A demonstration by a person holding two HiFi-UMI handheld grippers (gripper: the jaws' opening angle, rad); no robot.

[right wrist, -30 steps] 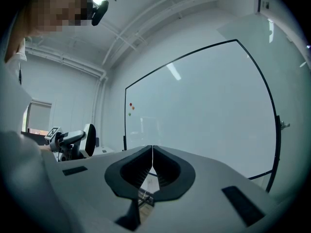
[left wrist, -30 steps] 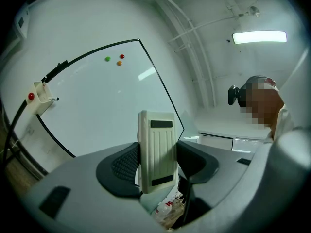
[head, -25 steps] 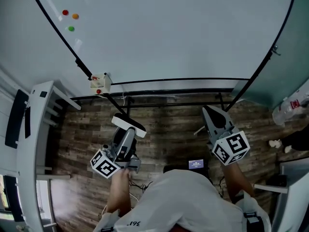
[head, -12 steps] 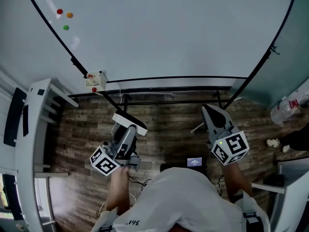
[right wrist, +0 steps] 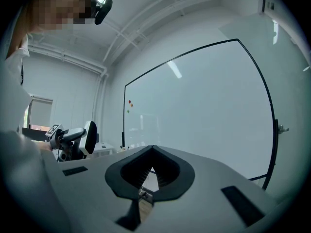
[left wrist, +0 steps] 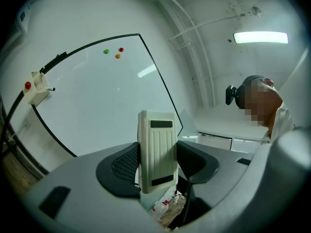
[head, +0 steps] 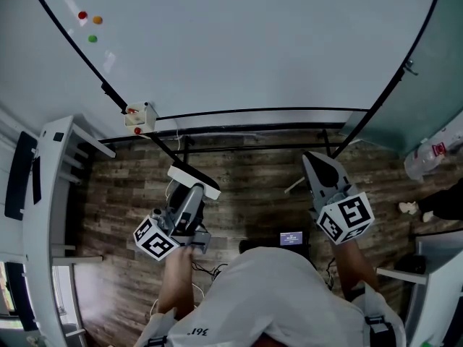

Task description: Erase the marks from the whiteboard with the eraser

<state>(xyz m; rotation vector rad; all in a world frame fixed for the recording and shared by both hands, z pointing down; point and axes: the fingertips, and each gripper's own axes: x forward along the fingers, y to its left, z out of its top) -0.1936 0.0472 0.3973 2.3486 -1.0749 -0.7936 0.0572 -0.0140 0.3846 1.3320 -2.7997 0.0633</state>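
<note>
Eraser [head: 193, 181], white with a dark strip along its far side, lies crosswise at the tip of the left gripper [head: 189, 196] in the head view, seen against the wooden floor [head: 246, 183] and apart from the whiteboard [head: 253, 49] that fills the top of the view. 3 round magnets [head: 92, 39], red, orange and green, sit near the board's top left corner, and a small white box [head: 139, 116] hangs on its dark frame. The right gripper [head: 314, 166] points toward the board's lower edge, well apart from the left one.

In the left gripper view, the fingers [left wrist: 124, 166] are clenched on the eraser, which stands upright between them, its ribbed back facing the camera. The board stretches behind it at the left.

In the right gripper view, the fingers [right wrist: 131, 174] are pressed together at the tips with nothing between them. The board spans the view ahead, and the left gripper with the eraser shows at the far left
</note>
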